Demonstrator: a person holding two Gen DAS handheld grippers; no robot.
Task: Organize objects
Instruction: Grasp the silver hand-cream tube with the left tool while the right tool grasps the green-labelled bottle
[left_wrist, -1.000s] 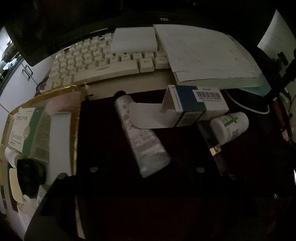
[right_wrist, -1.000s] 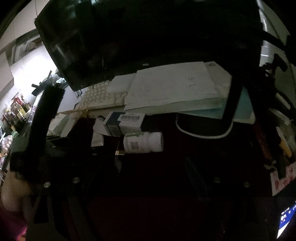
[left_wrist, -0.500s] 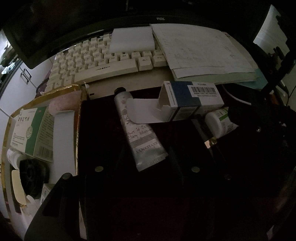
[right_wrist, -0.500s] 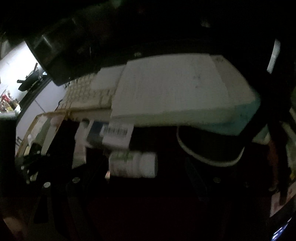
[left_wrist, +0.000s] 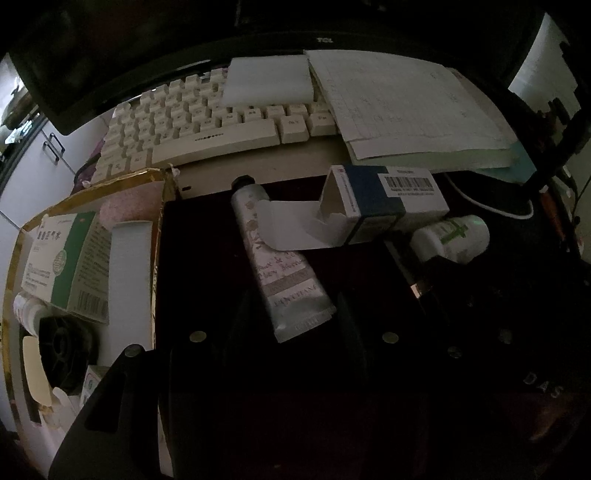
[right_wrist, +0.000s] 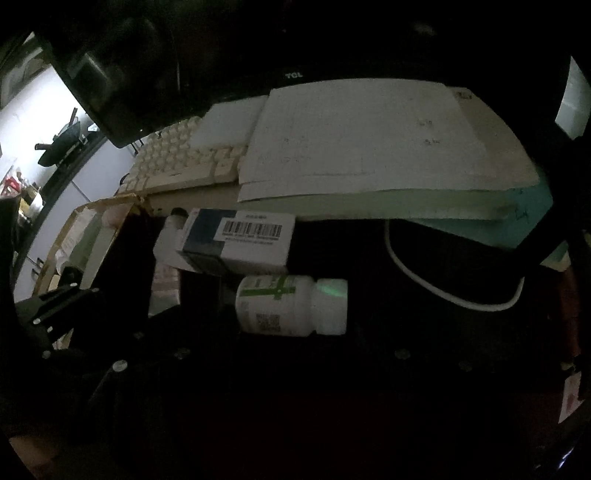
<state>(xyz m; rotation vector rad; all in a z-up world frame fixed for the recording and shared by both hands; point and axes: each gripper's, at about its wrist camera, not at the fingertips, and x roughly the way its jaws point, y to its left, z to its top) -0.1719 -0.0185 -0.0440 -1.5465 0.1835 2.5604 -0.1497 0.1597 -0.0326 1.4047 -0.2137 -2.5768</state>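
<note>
The step in hand is the pick-up approach; no object is lifted yet.

Left gripper: its dark fingers straddle the crimped end of the pale grey squeeze tube with a black cap, which lies flat on the dark red desk surface. The jaws stand apart on either side of the tube. Whether the pads press its sides cannot be told in the dim light.

Right gripper: it points down at the white plastic pill bottle with a green-striped label, which lies on its side with the cap toward the right. The jaws have just been closing, and the bottle sits between them. The fingers are nearly lost in shadow, so contact with the bottle cannot be told.

The blue-and-white cardboard medicine box with a barcode label lies just behind the bottle. Its open flap rests across the tube.

The gold-edged cardboard tray at the left already holds a green-and-white medicine box and other small items, so it is judged to be the destination.

Next move, as judged: confirm a firm hold on the bottle, lift it clear of the box, and carry it left to the tray. The tube must slide out from under the flap without dragging the box.
</note>
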